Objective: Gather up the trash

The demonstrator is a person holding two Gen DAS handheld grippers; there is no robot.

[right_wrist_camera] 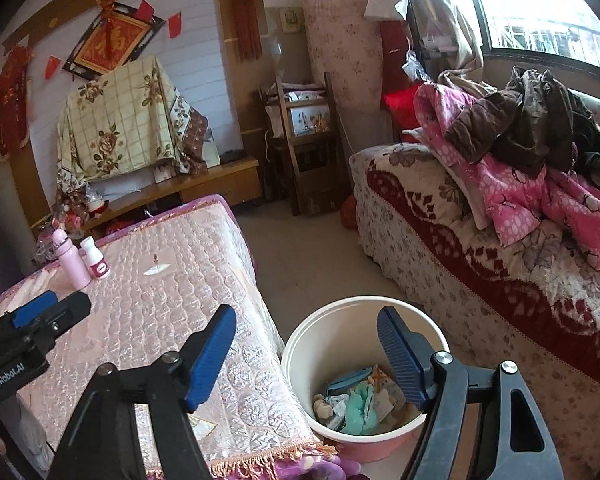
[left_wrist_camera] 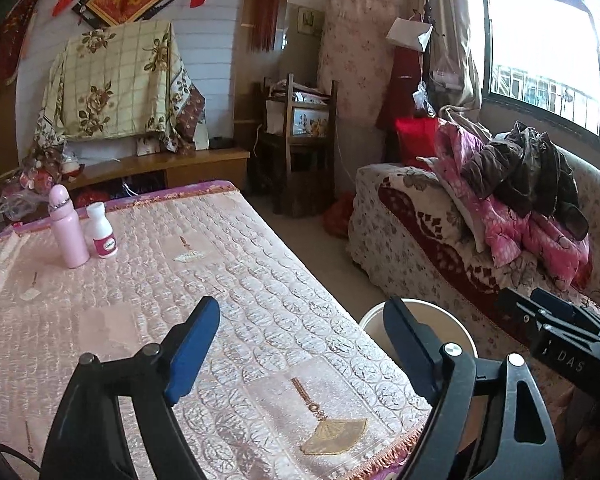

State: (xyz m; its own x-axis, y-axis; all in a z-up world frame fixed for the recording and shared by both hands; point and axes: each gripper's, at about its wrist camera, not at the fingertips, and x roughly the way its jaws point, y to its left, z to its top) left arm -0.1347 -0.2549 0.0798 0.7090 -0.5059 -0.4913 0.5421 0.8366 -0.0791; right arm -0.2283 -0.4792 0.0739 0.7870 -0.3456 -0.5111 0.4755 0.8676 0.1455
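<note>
A cream waste bin [right_wrist_camera: 340, 332] stands on the floor between the table and the sofa. Crumpled paper and teal scraps of trash [right_wrist_camera: 360, 404] lie at its bottom. My right gripper [right_wrist_camera: 306, 314] hangs open above the bin's near left rim with nothing between its blue pads. My left gripper [left_wrist_camera: 302, 308] is open and empty over the table's right edge; it also shows in the right wrist view as the left gripper [right_wrist_camera: 40, 316] at the far left. In the left wrist view the bin's rim [left_wrist_camera: 370, 316] peeks out behind the right finger.
A pink quilted cloth covers the table [left_wrist_camera: 240, 280]. A pink bottle [left_wrist_camera: 68, 232] and a white bottle [left_wrist_camera: 102, 232] stand at its far left corner. A sofa [right_wrist_camera: 480, 280] piled with clothes runs along the right. A wooden cabinet [left_wrist_camera: 180, 164] stands behind.
</note>
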